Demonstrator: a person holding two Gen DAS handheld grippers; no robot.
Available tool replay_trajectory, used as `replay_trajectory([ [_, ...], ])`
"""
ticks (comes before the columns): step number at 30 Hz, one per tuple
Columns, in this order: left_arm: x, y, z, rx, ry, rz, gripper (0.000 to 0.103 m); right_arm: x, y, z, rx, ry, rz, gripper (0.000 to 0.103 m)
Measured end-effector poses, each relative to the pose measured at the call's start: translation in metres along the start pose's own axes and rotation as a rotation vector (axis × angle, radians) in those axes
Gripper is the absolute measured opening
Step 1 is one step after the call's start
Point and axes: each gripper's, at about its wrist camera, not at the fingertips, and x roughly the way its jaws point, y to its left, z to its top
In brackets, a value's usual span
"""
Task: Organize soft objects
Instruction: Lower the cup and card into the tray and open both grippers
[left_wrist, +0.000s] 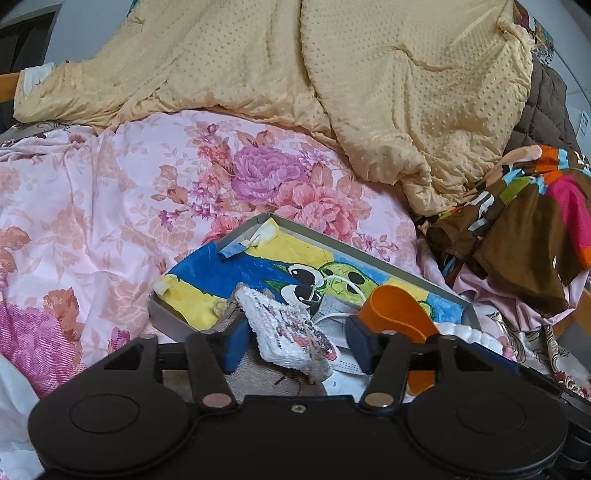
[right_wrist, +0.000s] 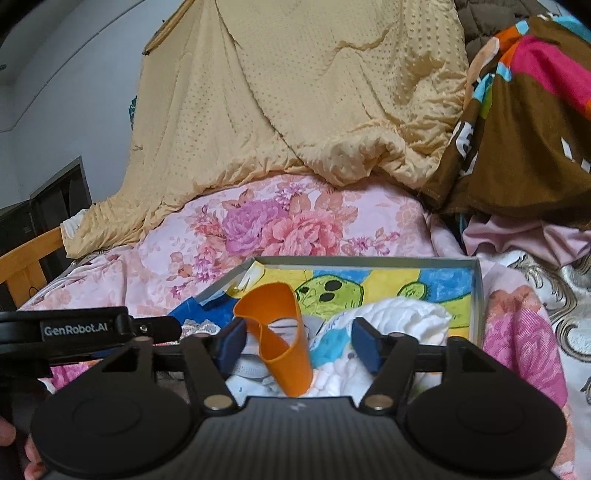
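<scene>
While both grippers' jaws stand wide over the tray (right_wrist: 476, 295), the left gripper (left_wrist: 295, 341) apparently flanks a white pouch (left_wrist: 291, 332) untouched, and the right gripper (right_wrist: 301, 341) an orange cup (right_wrist: 277, 332).

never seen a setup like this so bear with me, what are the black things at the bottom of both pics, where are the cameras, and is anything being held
The black shapes are two hand-held grippers, each carried by a person, with a camera looking forward along its two blue-padded fingers. One picture comes from the left gripper, the other from the right gripper.

Both look over a bed with a pink floral sheet, a yellow quilt and a colourful garment. On the sheet lies a shallow grey tray lined with a cartoon drawing.

A small white pouch sits between the left gripper's open fingers and an orange silicone piece between the right's. The pads seem not to press on either, so nothing appears gripped. White cloth also lies in the tray.
</scene>
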Motion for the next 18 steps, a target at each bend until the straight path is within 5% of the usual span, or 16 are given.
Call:
replay_trajectory([
  [11, -0.032, -0.002, 0.006, -0.008, -0.071, 0.065, 0.081, -0.028, -0.001, 0.005, 0.015, -0.059, -0.009, 0.096],
  [18, -0.073, -0.001, 0.004, -0.004, -0.149, 0.111, 0.102, -0.061, 0.007, 0.007, -0.007, -0.097, -0.004, 0.103],
])
